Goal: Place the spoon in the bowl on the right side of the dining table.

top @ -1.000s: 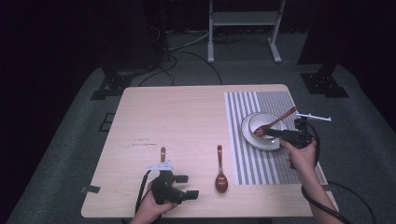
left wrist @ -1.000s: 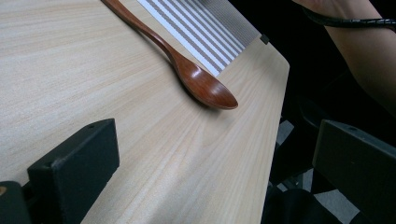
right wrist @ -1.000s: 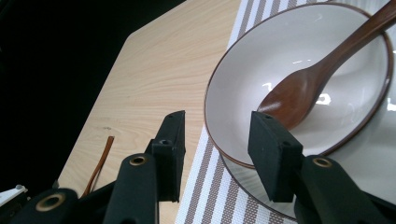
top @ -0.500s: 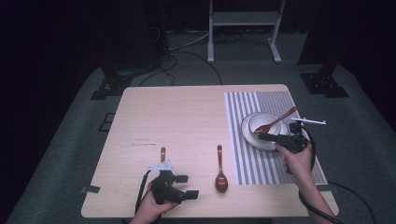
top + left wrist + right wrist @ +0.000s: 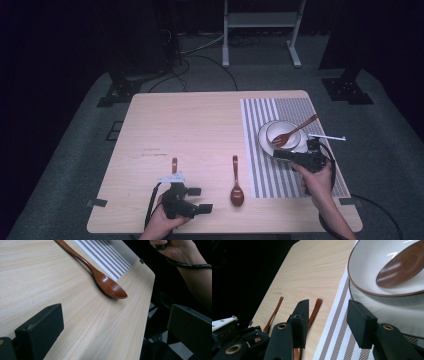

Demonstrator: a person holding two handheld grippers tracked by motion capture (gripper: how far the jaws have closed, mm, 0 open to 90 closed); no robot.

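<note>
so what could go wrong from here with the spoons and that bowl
1. The right claw sits open right beside the bowl and plate; a sideways move could knock them and tip the spoon in the bowl out.
2. The spoon on the table lies near the front edge; a clumsy grab could push it off.
3. The left claw covers another spoon, which it could drag.

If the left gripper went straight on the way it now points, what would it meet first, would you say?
Probably the bowl end of the reddish-brown wooden spoon lying on the light wooden table, ahead of the open left gripper; depth is hard to judge.
</note>
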